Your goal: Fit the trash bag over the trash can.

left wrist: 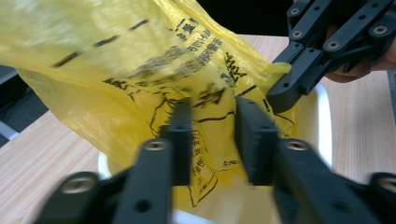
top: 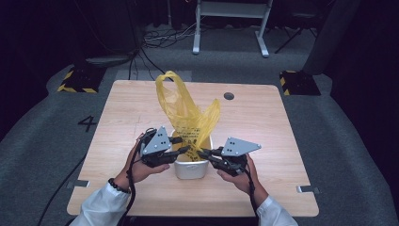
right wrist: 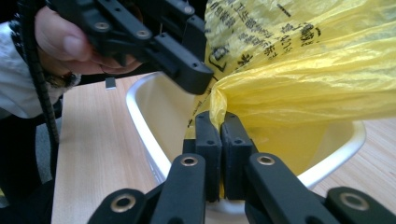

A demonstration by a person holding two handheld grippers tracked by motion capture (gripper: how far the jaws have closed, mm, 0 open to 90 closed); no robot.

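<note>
Yellow bag point(top: 188, 117), thin printed plastic, sits partly inside the white bin point(top: 191, 168) at the table's near middle, its handles and upper part standing up above the rim. Likely very light, limp and slippery; it will crumple, slide and tear if pulled hard. Best hold looks like a bunched edge or a handle loop, not the flat film.

Right gripper point(right wrist: 221, 122): jaws nearly closed, pinching a gathered fold of the bag just above the bin's rim. Left gripper point(left wrist: 210, 121): jaws parted with a clear gap, bag film right in front of them, nothing clamped that I can see. In the high view both grippers meet at the bin's near edge, left point(top: 184, 149) and right point(top: 203, 153) tips close together, so they could bump.

Bin is rigid, smooth, probably light enough to shift if the bag is tugged. Table point(top: 131, 122) is bare wood with a small dark hole point(top: 228, 96) at the far side. Beyond, grey floor, cables, a white frame point(top: 230, 19), well apart.
</note>
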